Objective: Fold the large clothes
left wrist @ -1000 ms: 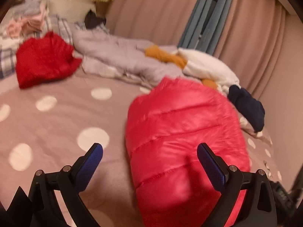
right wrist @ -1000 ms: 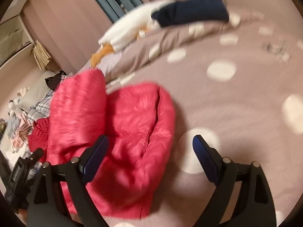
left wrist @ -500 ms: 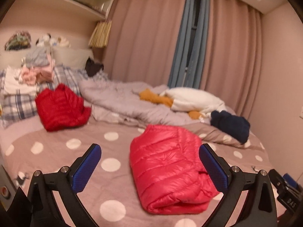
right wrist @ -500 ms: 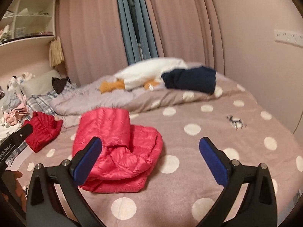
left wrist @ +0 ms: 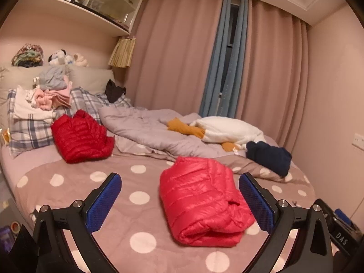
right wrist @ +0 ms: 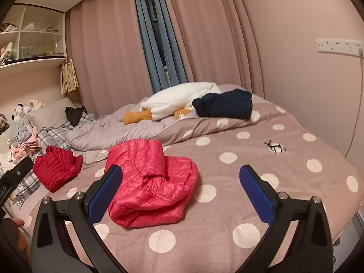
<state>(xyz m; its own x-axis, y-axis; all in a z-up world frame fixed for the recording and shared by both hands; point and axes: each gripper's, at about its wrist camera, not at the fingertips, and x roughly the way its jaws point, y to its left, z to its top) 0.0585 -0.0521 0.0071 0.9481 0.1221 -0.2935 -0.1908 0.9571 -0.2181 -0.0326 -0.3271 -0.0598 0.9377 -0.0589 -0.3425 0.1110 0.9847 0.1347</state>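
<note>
The bed (left wrist: 75,195) fills both views under a mauve cover with white dots; in the right view a small black deer figure (right wrist: 274,146) is printed on one dot. A grey duvet (left wrist: 147,132) lies rumpled across its far half, with a white plush goose (left wrist: 227,130) and a folded navy garment (left wrist: 269,157) toward the curtain side.

The pink jacket (left wrist: 200,200) lies folded on the cover, near the front edge, touching neither tool. It is a quilted, shiny puffer folded into a thick oblong bundle; its long axis runs from the near edge away toward the duvet, stitch lines crossing it. In the right view its (right wrist: 150,182) top layer sits askew, with a rounded flap bulging to the right.

A darker red jacket (left wrist: 79,136) sits folded beside the plaid pillows (left wrist: 29,132).

The left gripper (left wrist: 179,202) and right gripper (right wrist: 180,195) both hang above the cover with blue pads spread wide, holding nothing.

Beside the left gripper, a black part reads "DAS" (left wrist: 340,236).
</note>
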